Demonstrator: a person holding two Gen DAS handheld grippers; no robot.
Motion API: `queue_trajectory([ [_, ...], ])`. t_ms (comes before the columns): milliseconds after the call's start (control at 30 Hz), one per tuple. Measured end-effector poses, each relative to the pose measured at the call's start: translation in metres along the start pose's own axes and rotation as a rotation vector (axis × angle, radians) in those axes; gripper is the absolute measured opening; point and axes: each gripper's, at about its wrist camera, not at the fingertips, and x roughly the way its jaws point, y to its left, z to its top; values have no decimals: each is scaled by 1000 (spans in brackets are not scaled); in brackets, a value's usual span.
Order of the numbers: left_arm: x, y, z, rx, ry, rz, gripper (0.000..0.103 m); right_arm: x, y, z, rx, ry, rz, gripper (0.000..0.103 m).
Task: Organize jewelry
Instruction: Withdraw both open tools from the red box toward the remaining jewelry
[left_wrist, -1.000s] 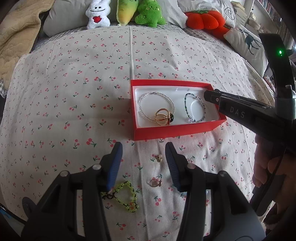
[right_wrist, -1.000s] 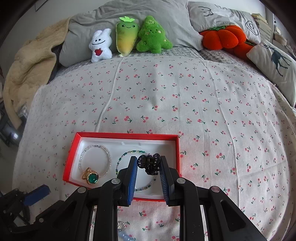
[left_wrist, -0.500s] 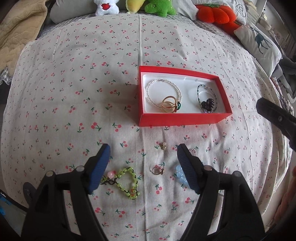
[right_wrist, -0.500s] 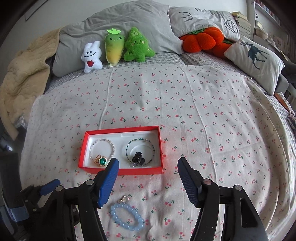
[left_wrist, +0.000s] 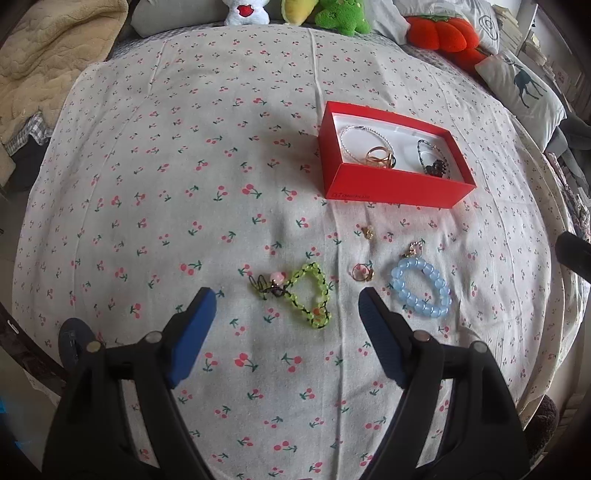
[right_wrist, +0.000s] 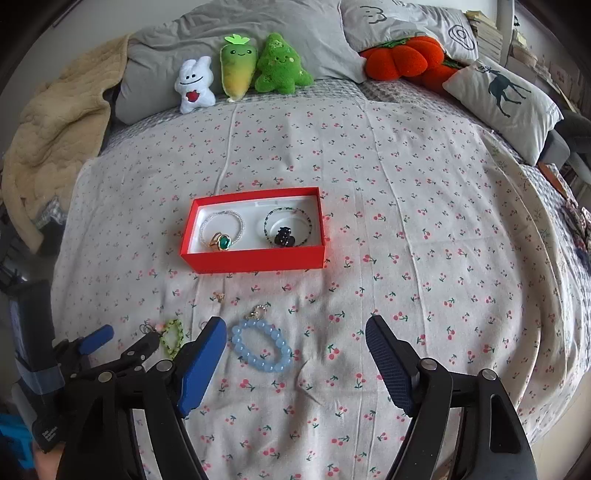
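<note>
A red box (left_wrist: 391, 186) (right_wrist: 255, 260) sits on the cherry-print bedspread. It holds a pearl bracelet (right_wrist: 221, 221), a green-stone gold ring (right_wrist: 221, 242), a dark beaded bracelet (right_wrist: 288, 221) and a black hair clip (right_wrist: 283, 236). In front of the box lie a green beaded bracelet (left_wrist: 308, 295), a blue bead bracelet (left_wrist: 421, 286) (right_wrist: 262, 345), a small gold ring (left_wrist: 362, 272) and a tiny gold earring (left_wrist: 367, 232). My left gripper (left_wrist: 286, 323) is open and empty, just short of the green bracelet. My right gripper (right_wrist: 295, 354) is open and empty above the blue bracelet.
Plush toys (right_wrist: 240, 74), grey pillows (right_wrist: 236, 40), an orange pumpkin cushion (right_wrist: 399, 55) and a deer pillow (right_wrist: 506, 92) line the far end of the bed. A beige blanket (right_wrist: 55, 136) lies at the far left.
My right gripper opened, left the black hair clip in the box, and drew back. My left gripper opened wider and pulled back from the loose jewelry.
</note>
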Motion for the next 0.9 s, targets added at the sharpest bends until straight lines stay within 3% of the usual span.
queue_trajectory([
  [267, 3, 16, -14, 26, 26, 6, 81, 20, -2, -12, -48, 37, 19, 83],
  [500, 5, 28, -17, -58, 58, -149, 81, 36, -16, -27, -64, 38, 74, 84],
  [733, 7, 37, -11, -120, 51, -240, 80, 63, -21, -28, -72, 39, 132, 84],
  [833, 10, 40, -9, -131, 53, -263, 68, 76, -23, -31, -71, 49, 170, 84],
  [900, 15, 40, -11, -147, 70, -288, 54, 84, -25, -32, -60, 77, 169, 84],
])
